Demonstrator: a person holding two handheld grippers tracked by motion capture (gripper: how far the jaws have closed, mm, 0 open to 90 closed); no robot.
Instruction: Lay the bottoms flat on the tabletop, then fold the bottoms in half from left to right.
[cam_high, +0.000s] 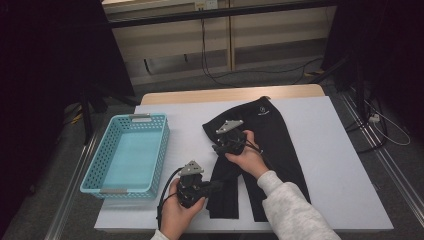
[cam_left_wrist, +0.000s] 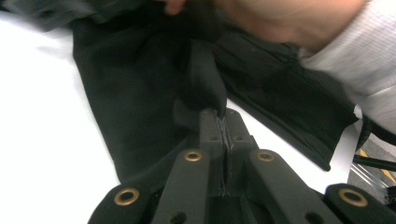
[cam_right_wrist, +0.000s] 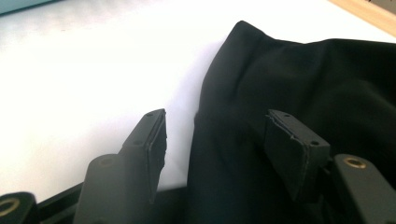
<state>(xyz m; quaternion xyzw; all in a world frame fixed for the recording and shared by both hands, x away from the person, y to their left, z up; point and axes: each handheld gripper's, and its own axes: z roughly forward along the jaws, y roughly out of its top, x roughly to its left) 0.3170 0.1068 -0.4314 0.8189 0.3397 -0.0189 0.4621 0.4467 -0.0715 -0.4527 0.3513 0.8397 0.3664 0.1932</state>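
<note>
Black trousers (cam_high: 280, 135) lie spread on the white table (cam_high: 330, 150), waistband at the far side, legs toward the person. My left gripper (cam_high: 218, 186) is at the near end of the left leg, shut on a raised fold of the black cloth (cam_left_wrist: 205, 88), its jaws (cam_left_wrist: 224, 116) pressed together. My right gripper (cam_high: 223, 141) hovers over the trousers' left edge higher up. Its jaws (cam_right_wrist: 215, 135) stand open; the cloth's edge (cam_right_wrist: 303, 74) lies under the gap and the pads (cam_right_wrist: 289, 149) press on nothing.
A turquoise perforated basket (cam_high: 161, 150) stands at the table's left, with nothing in it. The right hand and its white sleeve (cam_left_wrist: 355, 42) cross the left gripper view. Bare white table (cam_right_wrist: 84, 70) lies left of the trousers. Cables run on the floor beyond.
</note>
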